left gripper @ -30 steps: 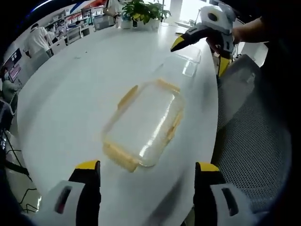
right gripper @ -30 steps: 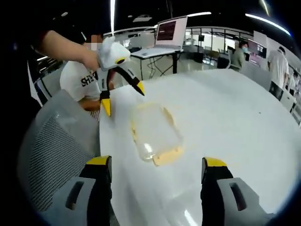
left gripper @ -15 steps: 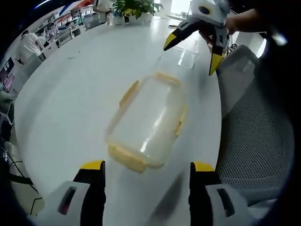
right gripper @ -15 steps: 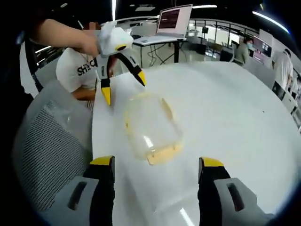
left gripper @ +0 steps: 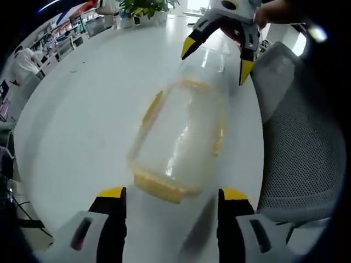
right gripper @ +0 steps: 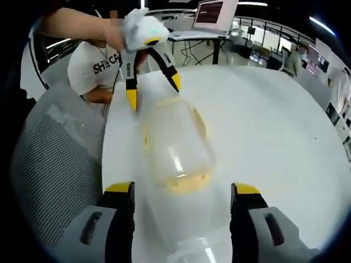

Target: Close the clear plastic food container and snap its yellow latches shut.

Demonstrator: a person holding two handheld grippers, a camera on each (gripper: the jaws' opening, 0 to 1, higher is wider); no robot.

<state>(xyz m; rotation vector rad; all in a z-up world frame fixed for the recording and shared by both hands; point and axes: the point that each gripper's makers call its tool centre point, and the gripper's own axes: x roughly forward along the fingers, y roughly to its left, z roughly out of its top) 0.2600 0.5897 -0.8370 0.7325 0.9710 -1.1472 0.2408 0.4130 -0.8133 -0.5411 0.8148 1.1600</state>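
Clear rectangular plastic food container [left gripper: 178, 139] with yellow latches sits on the round white table [left gripper: 82, 109], near the edge beside a grey mesh office chair [left gripper: 299, 137]. Lid looks to be on top; latch state unclear, image blurred. Yellow latch [left gripper: 159, 186] on the short end nearest the left gripper [left gripper: 171, 197], jaws spread wide, holding nothing, just short of the container. Right gripper [left gripper: 215, 52] hovers over the far end, jaws wide, empty. In the right gripper view: container [right gripper: 175, 145] between both grippers, left gripper [right gripper: 152, 90] above its far end, right gripper [right gripper: 181, 192] jaws wide at its near end. Second clear plastic piece [left gripper: 211, 57] lies under the right gripper.
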